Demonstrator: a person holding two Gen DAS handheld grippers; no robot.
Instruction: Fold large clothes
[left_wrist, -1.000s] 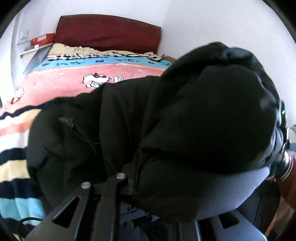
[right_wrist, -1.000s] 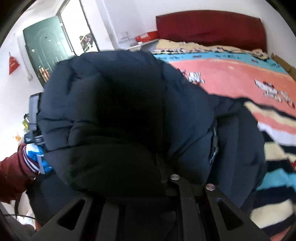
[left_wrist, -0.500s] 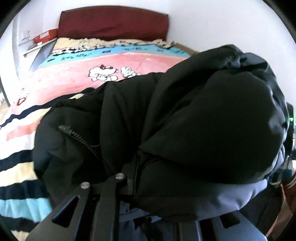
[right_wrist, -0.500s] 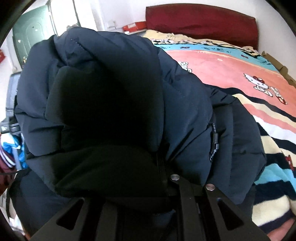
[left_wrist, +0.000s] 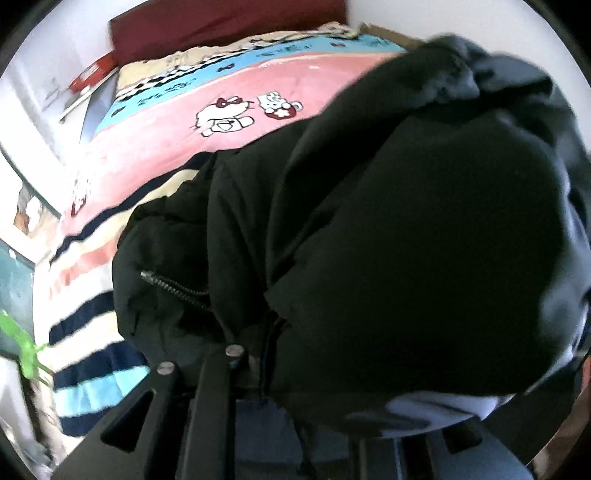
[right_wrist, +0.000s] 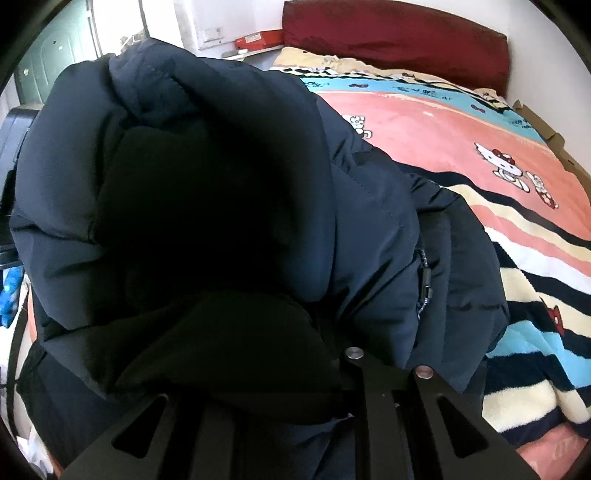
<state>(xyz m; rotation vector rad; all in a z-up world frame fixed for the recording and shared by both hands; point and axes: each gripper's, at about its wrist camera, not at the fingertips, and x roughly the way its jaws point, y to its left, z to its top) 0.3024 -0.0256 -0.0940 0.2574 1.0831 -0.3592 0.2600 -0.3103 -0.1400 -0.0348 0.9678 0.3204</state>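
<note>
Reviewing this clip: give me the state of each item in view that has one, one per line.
Puffer jacket: bunched, lifted, gripped by both grippers.
Jacket zipper: partly visible, whether zipped unclear.
Left gripper: shut on jacket.
Right gripper: shut on jacket.
Blanket: spread flat on bed.
Green door: closed.

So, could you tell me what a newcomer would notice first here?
A bulky dark jacket fills most of both views, bunched over the left gripper and the right gripper. Behind it lies a bright blanket, pink with cartoon cats and stripes, and a dark red headboard at the far end.
</note>
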